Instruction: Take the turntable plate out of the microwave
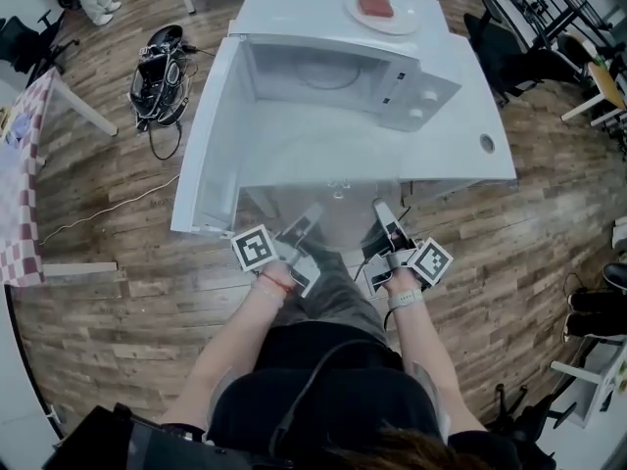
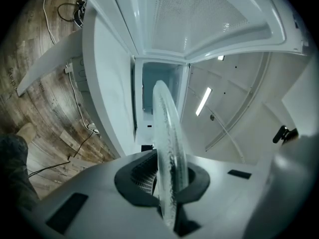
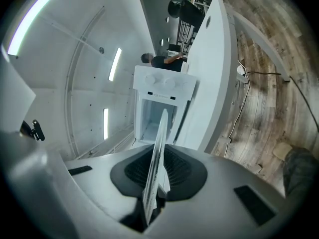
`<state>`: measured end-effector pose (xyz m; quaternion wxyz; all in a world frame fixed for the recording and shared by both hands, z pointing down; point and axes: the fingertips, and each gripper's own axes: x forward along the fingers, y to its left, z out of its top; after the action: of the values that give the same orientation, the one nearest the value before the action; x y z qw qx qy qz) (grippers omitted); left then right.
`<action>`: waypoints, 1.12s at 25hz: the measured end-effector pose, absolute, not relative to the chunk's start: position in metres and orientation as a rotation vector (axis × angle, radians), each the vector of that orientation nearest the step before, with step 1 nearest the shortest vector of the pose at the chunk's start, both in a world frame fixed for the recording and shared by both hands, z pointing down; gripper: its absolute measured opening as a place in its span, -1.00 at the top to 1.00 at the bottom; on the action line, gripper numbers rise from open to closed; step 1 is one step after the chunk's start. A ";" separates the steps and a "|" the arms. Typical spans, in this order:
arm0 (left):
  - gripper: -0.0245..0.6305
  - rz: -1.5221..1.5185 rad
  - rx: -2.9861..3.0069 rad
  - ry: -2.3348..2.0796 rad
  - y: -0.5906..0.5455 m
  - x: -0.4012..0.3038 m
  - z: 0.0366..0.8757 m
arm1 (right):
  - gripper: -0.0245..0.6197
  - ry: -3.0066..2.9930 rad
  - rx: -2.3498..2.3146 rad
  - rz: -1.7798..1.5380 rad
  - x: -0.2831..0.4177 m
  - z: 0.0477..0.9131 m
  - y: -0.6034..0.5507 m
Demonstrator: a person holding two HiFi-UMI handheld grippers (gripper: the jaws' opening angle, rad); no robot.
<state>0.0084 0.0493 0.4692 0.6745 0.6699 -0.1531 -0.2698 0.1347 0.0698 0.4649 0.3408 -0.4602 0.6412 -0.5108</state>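
Inspection of the work area found a white microwave standing on a white table, with its door swung fully open to the left as seen from the head view. A small plate carrying a red item sat on top of the oven.

The clear glass turntable plate was outside the cavity. It was held roughly level over the near edge of the table, in front of the open oven and between the two grippers.

The left gripper had its jaws closed on the plate's left rim. Its own view showed the glass edge-on, clamped between the dark pads.

The right gripper was likewise clamped on the right rim, with the glass passing between its pads in its own view. Both grippers pointed toward the oven, one in each of the person's hands.

A bundle of cables lay on the wooden floor to the left of the table. A second person was visible in the background of the right gripper view.
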 end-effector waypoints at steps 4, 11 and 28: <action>0.83 -0.606 1.520 -0.349 0.061 0.003 0.470 | 0.77 1.676 -1.189 -1.332 0.129 0.465 0.082; 0.83 -0.610 1.518 -0.347 0.081 -0.001 0.473 | 0.77 1.686 -1.178 -1.337 0.124 0.467 0.101; 0.83 -0.618 1.517 -0.387 0.106 -0.020 0.481 | 0.76 1.703 -1.138 -1.383 0.105 0.480 0.123</action>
<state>-0.0202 0.1063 0.4814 0.6662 0.6723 -0.1713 -0.2737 0.1052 0.1227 0.4801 0.3289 -0.4348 0.6509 -0.5283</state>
